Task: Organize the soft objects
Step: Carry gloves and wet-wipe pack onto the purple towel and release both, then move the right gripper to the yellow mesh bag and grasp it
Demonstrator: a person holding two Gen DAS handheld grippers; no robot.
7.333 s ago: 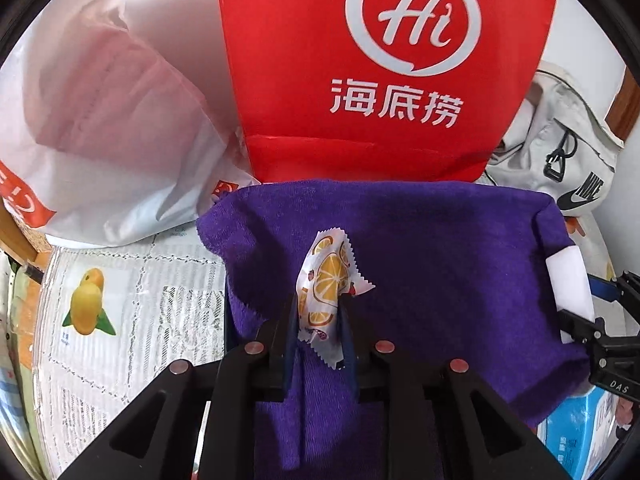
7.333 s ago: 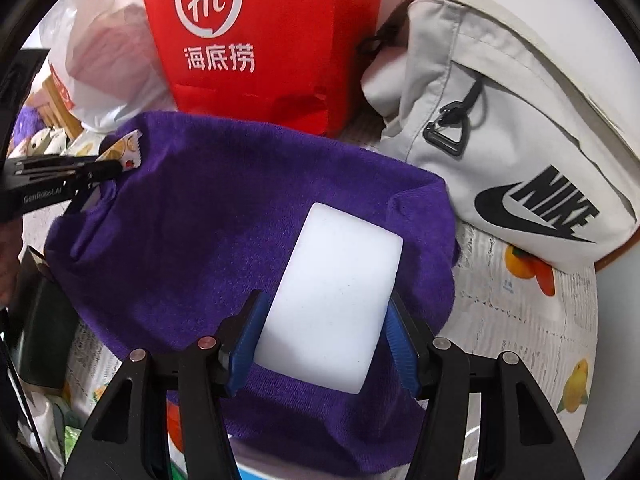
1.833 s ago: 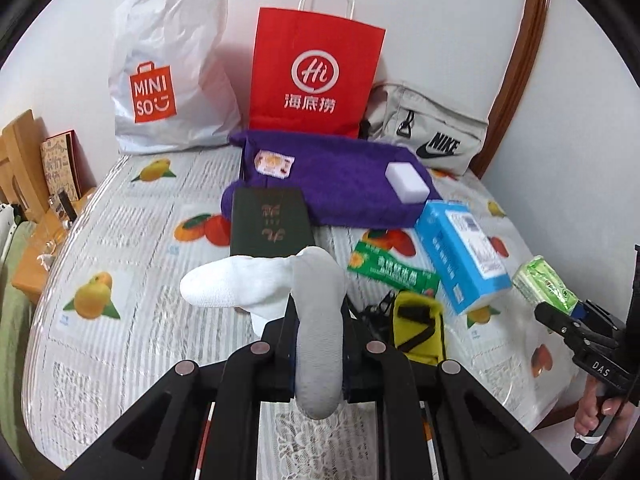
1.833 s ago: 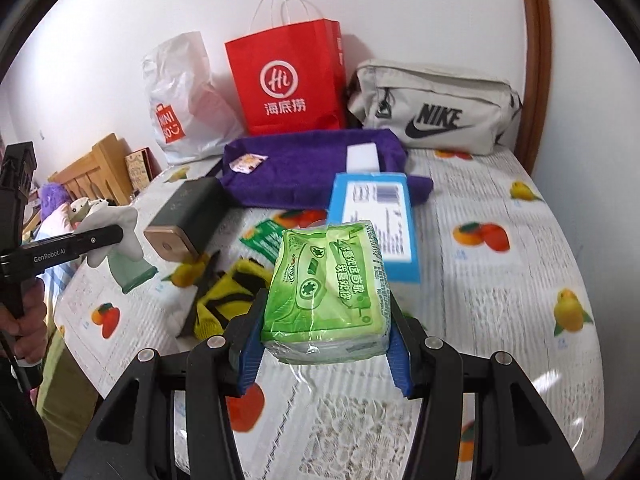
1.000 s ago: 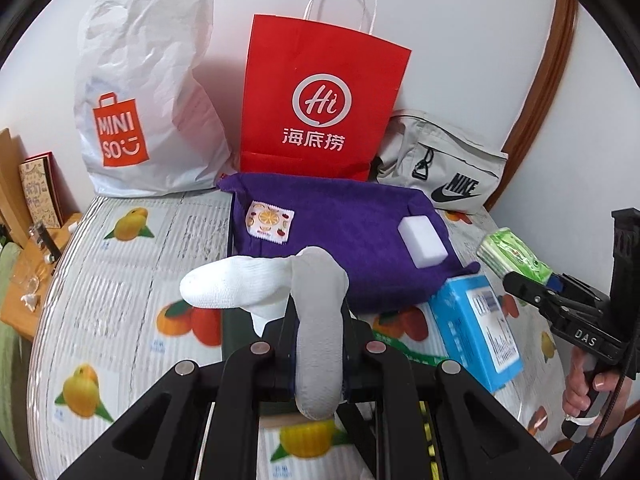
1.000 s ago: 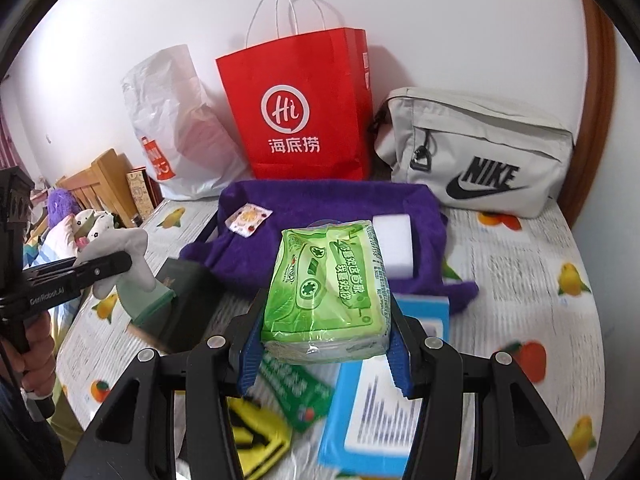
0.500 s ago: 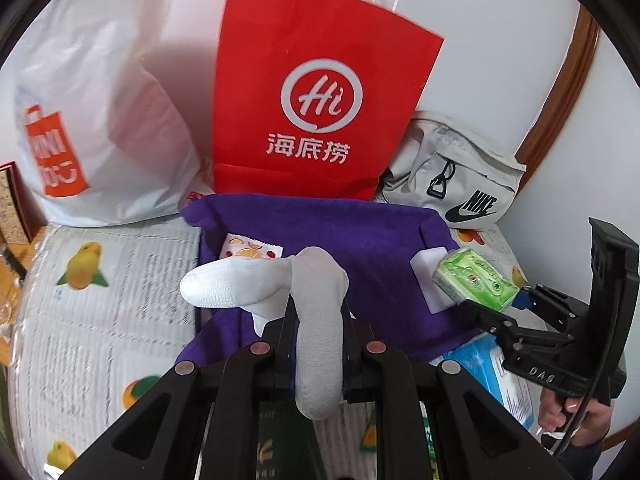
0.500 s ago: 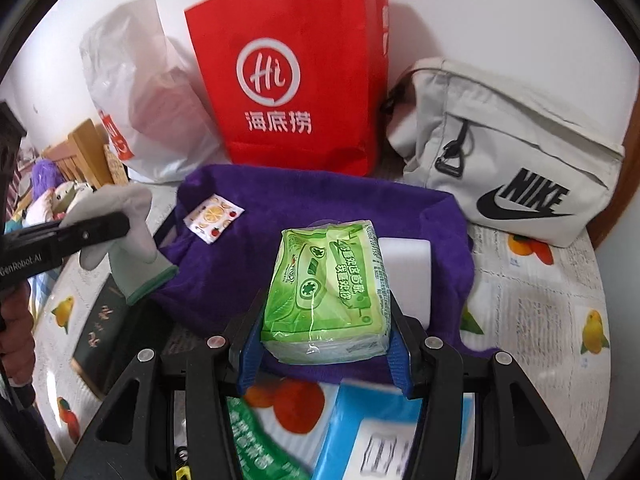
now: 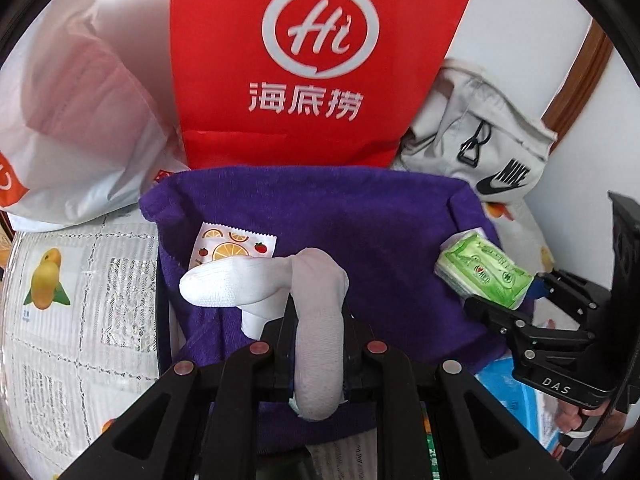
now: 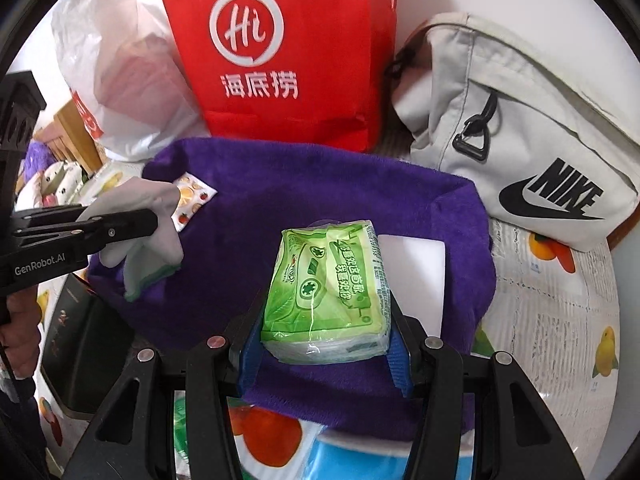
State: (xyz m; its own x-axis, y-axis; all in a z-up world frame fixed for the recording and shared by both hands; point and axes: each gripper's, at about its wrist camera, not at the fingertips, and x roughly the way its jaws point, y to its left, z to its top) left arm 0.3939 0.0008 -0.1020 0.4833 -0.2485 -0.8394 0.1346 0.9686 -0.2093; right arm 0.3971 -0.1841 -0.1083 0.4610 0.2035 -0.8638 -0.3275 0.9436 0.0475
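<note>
A purple towel (image 9: 340, 216) (image 10: 312, 192) lies spread in front of the red paper bag. On it rest a fruit-print sachet (image 9: 234, 242) (image 10: 192, 198) and a white sponge block (image 10: 418, 276). My left gripper (image 9: 318, 320) is shut on a white sock (image 9: 256, 278) that hangs over the towel's left part, close to the sachet. My right gripper (image 10: 324, 316) is shut on a green tissue pack (image 10: 328, 292) (image 9: 486, 272), held above the towel just left of the sponge. The sock (image 10: 140, 220) shows in the right wrist view too.
Behind the towel stand a red paper bag (image 9: 312, 60), a white plastic bag (image 9: 76, 120) and a grey Nike pouch (image 10: 520, 132). A dark box (image 10: 88, 344) and a blue box (image 9: 516, 396) lie near the towel's front edge on the fruit-print cloth (image 9: 80, 300).
Both grippers moved forward and down toward the purple towel, which now fills the views. The sock and the tissue pack stayed gripped. The two grippers came closer together over the towel.
</note>
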